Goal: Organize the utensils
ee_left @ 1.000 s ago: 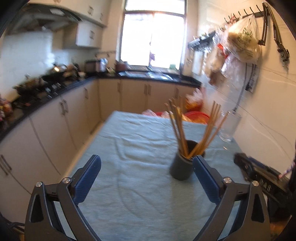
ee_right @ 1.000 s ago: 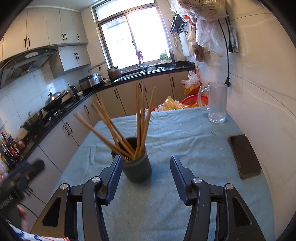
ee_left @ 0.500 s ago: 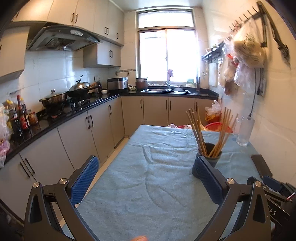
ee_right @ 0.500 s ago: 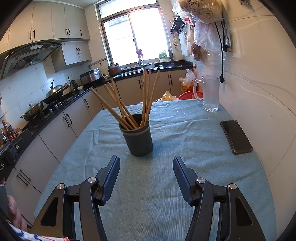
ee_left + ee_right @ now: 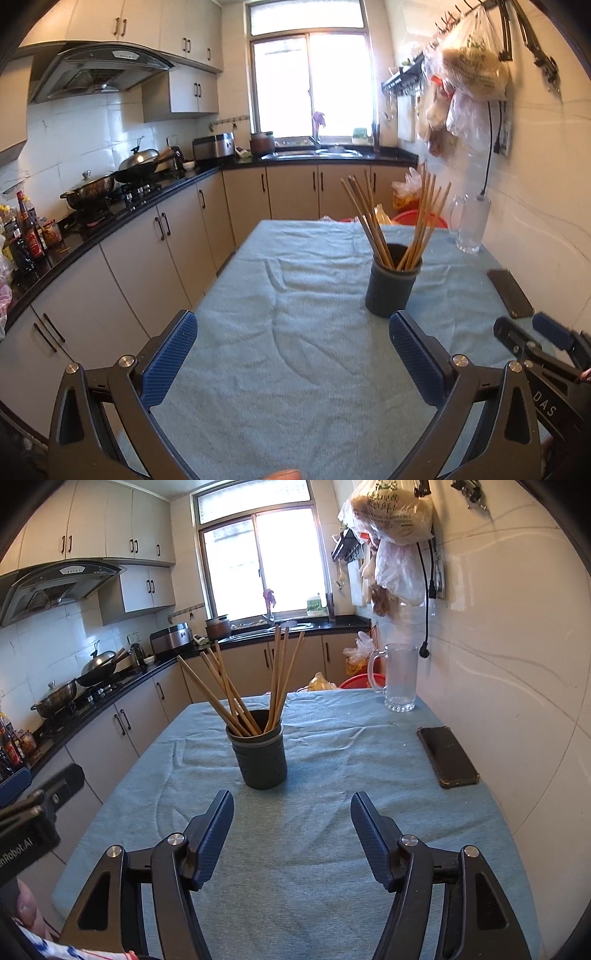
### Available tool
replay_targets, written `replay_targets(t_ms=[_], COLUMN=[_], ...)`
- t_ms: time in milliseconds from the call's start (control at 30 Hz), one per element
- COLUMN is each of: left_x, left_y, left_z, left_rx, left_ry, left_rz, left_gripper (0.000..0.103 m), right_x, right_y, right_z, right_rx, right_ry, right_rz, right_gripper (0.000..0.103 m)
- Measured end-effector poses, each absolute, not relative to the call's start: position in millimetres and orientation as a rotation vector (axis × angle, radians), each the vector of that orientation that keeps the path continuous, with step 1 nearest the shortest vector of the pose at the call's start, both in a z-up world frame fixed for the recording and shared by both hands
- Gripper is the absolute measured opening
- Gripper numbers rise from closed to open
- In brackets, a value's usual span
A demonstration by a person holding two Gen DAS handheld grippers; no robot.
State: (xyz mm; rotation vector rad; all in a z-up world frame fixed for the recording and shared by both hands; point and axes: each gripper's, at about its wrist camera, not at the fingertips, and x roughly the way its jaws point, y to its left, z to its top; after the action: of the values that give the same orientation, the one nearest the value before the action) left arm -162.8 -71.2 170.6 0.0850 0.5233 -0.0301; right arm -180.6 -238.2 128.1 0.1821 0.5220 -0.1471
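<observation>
Here, in the left wrist view, the left gripper [image 5: 291,334] hovers over the bench [image 5: 258,369], which is covered in a pale blue cloth. Its blue-padded jaws stand wide apart with nothing between them but bare cloth. Beyond the right-hand pad, just past its tip, stands a dark round chopstick holder [image 5: 392,282], upright on the cloth. A bunch of wooden chopsticks [image 5: 399,218] stands in it with the long axes near vertical, tips fanning upward: some lean to the left, the others to the right. Further back by the wall is a clear glass pitcher [image 5: 471,225], and a dark phone [image 5: 509,293] lies flat near the right edge. The right gripper [image 5: 535,338] shows at the lower right, blurred.

In the right wrist view, the right gripper [image 5: 291,816] is also spread wide and empty; its jaws have just been opening, with nothing between them. The chopstick holder [image 5: 263,755] sits straight ahead, apart from both pads, near the middle of the bench [image 5: 332,849]. The chopsticks [image 5: 243,686] rise out of it in two groups, one slanting up and left, the other nearly straight up. The glass pitcher [image 5: 399,677] stands at the far right corner, and the phone [image 5: 447,757] lies lengthwise along the wall side. The left gripper's body [image 5: 33,823] appears at the left edge, and a fingertip [image 5: 27,908] shows below it.
</observation>
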Motion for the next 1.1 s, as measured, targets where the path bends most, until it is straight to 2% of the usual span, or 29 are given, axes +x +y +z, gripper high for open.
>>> replay_targets(t_ms=[1100], left_x=[-138.2], left_y=[-79.4], left_z=[138.2], left_rx=[0.077], left_ry=[0.656], left_rz=[-0.085], left_gripper=[0.103], right_x=[-174.6], right_y=[-235.8], right_z=[121.2], right_rx=[0.106], right_ry=[0.477], right_rz=[-0.219], right_gripper=[0.075])
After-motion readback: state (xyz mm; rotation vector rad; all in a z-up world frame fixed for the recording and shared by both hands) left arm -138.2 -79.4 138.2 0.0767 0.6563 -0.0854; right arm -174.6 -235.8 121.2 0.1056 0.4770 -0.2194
